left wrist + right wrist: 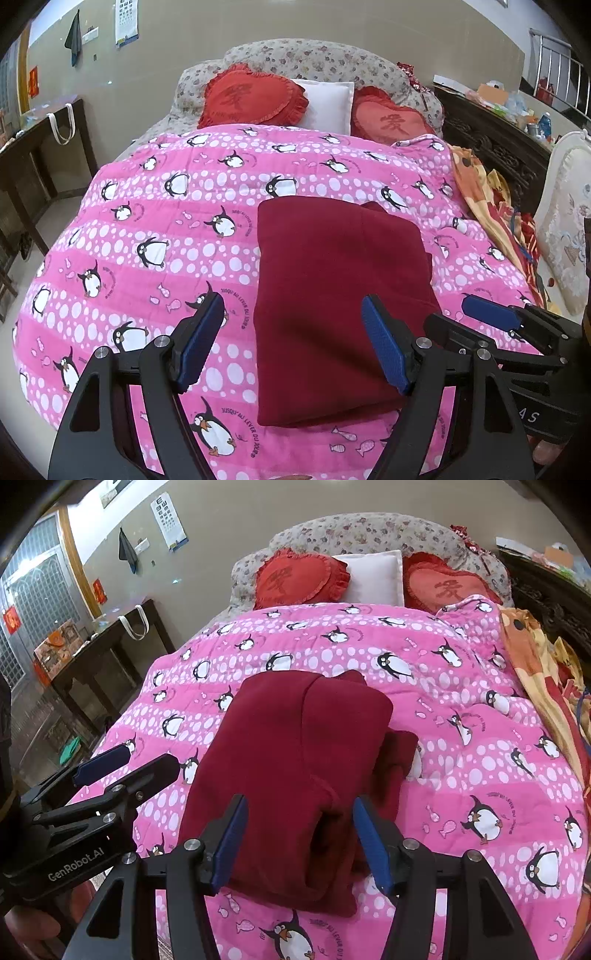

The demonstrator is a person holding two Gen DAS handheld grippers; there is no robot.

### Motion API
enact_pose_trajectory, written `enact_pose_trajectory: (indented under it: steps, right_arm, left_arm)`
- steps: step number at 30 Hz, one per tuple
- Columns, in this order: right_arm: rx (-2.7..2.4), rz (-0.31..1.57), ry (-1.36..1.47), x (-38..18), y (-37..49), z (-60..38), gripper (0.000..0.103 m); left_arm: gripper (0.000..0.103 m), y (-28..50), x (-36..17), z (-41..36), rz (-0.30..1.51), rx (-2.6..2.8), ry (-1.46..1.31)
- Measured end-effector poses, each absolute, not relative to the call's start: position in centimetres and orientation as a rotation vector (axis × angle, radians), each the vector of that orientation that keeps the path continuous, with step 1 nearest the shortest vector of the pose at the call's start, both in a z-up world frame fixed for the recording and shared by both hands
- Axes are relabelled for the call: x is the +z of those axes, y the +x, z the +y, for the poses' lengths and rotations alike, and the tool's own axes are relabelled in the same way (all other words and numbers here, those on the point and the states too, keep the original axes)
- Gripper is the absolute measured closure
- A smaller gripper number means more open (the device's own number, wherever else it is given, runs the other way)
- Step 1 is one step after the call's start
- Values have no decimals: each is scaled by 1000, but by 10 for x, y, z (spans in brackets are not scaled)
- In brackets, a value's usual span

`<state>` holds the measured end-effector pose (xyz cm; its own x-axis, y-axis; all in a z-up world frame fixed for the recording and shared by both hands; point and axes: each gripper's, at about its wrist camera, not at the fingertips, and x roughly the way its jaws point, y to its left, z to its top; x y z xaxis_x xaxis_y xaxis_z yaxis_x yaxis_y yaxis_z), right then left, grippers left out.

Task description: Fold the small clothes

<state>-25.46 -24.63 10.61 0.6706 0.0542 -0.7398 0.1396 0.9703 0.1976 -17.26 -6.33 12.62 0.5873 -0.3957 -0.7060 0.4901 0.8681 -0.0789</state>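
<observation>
A dark red garment [332, 295] lies folded into a rough rectangle on the pink penguin quilt [147, 229]; it also shows in the right wrist view [295, 768]. My left gripper [291, 332] is open, hovering above the garment's near left edge, holding nothing. My right gripper [299, 830] is open above the garment's near end, its blue pads either side of a bulge in the cloth, not closed on it. The right gripper also appears at the right of the left wrist view [517, 325], and the left gripper at the left of the right wrist view [122, 771].
Two red heart cushions [251, 96] and a white pillow [328, 103] lie at the bed's head. An orange patterned blanket [491, 210] lies along the right side. A dark wooden table [40, 147] stands left, a carved cabinet [498, 144] and a pale chair [565, 229] right.
</observation>
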Motion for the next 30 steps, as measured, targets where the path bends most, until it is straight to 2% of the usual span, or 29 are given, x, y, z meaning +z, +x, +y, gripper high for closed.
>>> enact_pose_trajectory:
  steps: [30]
  right_arm:
    - [-61,902,275,83,-236,-259,45]
  left_arm:
    - [27,-150,114,-57,759,-509,115]
